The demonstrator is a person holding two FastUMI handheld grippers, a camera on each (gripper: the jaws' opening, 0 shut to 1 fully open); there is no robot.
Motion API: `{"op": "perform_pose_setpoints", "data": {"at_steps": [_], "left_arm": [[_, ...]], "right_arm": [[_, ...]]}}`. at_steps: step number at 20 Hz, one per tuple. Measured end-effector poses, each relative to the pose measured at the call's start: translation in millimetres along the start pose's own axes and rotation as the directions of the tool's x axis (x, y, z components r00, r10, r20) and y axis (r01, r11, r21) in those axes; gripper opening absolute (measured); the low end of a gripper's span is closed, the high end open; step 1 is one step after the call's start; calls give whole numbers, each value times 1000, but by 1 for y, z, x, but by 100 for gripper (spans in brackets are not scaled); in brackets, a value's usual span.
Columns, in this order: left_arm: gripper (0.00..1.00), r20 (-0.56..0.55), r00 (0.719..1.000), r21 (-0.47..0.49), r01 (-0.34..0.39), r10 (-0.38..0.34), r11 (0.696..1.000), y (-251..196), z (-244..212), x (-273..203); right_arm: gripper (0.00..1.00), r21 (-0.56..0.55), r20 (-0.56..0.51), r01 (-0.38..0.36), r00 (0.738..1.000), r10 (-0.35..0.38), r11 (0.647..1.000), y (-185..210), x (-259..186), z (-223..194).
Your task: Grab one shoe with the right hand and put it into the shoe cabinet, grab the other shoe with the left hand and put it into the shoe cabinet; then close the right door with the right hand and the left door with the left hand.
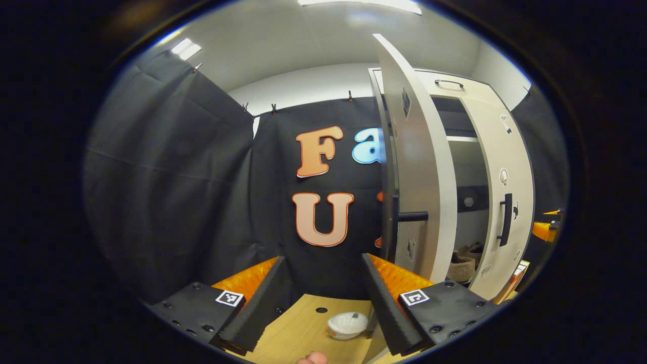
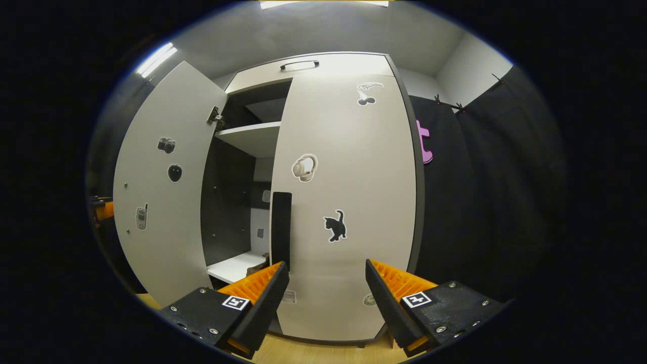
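In the right gripper view the right gripper (image 2: 323, 298) faces the cabinet (image 2: 303, 63) from close by, its jaws spread wide with nothing between them. The right door (image 2: 349, 202) looks shut or nearly so, flat to the camera, with a dark handle (image 2: 281, 230) along its left edge. The left door (image 2: 162, 187) stands open, swung out to the left, and shelves show in the gap between the doors.

In the left gripper view the left gripper (image 1: 323, 298) has its jaws open and empty too, pointing at the booth's cloth wall just left of the cabinet. The left door is seen edge-on, its bar handle (image 1: 412, 217) sticking out. Behind it, low inside the cabinet, sit the shoes (image 1: 462, 263), partly hidden by the door. Below the jaws lies a wooden table (image 1: 298, 328) with a small white round thing (image 1: 347, 325) on it. A fingertip (image 1: 313, 358) shows at the bottom edge.
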State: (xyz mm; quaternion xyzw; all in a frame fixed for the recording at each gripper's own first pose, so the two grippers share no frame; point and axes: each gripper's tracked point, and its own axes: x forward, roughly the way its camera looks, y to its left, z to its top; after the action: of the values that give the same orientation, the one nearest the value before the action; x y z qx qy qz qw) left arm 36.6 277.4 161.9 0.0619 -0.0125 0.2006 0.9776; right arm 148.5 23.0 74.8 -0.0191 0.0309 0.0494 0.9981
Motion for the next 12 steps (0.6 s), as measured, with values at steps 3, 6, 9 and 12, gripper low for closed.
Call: {"op": "perform_pose_setpoints", "data": {"at_steps": [3,6,9,12], "left_arm": [[93,25,999,43,-25,24,999,-3,3,-3],[89,55,998,79,19,-24,997,-27,11,-9],[89,47,998,70,48,-51,996,-45,11,-15],[94,48,994,81,94,-98,992,-77,15,-22]], "right_arm": [[94,18,3,15,1000,-15,1000,-12,4,-1],[94,33,13,13,1000,-14,999,-18,4,0],[94,35,7,-1,1000,1,999,-21,6,-2],[94,23,-2,-13,1000,13,1000,-25,4,-5]]}}
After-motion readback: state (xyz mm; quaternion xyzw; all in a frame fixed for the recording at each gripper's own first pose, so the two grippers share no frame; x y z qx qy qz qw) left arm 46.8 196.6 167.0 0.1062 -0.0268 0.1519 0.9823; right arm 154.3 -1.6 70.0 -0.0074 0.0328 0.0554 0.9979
